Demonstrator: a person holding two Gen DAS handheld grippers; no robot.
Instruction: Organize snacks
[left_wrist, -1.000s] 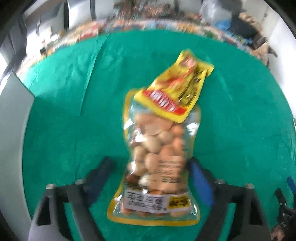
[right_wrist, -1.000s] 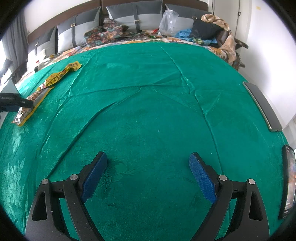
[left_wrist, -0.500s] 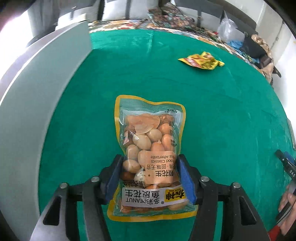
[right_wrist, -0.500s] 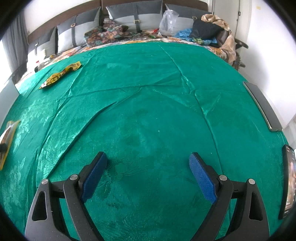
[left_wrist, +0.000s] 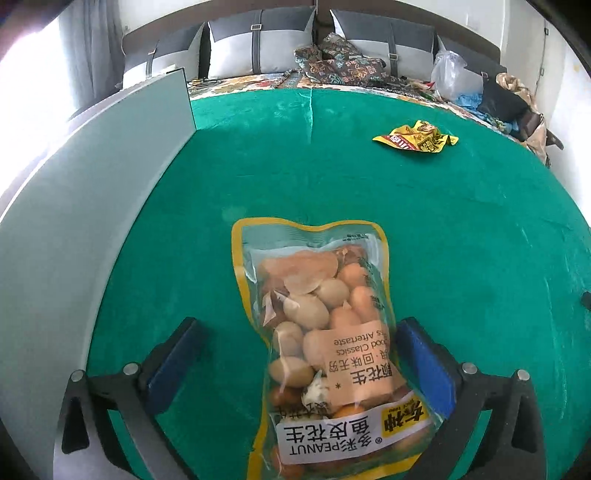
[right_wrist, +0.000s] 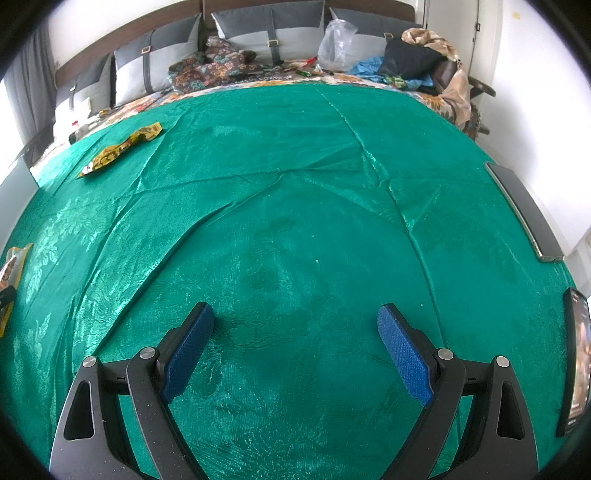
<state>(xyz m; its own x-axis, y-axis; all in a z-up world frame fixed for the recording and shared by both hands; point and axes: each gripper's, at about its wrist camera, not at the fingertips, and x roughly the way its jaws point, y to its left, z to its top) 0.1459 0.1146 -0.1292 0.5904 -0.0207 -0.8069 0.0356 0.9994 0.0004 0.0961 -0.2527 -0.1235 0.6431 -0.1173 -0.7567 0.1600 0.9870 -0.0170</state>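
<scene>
Left gripper (left_wrist: 295, 358) is letting go: jaws opening wide around the peanut bag (left_wrist: 325, 343), now lying lower centre beside the grey panel (left_wrist: 92, 206). Right gripper (right_wrist: 295, 350) is hanging wide, empty. Yellow packet (left_wrist: 415, 137) upper right is probably next.

A green cloth (right_wrist: 295, 184), creased and shiny, covers the wide surface. Behind it runs a headboard of 3 grey cushions (left_wrist: 258, 40) with buckled straps (a dark wood band above them), and patterned fabric (left_wrist: 343, 66) lies heaped at its foot. White walls (right_wrist: 517, 74) close the right side. Bright daylight pours in at the left by a grey curtain (right_wrist: 26, 85).
</scene>
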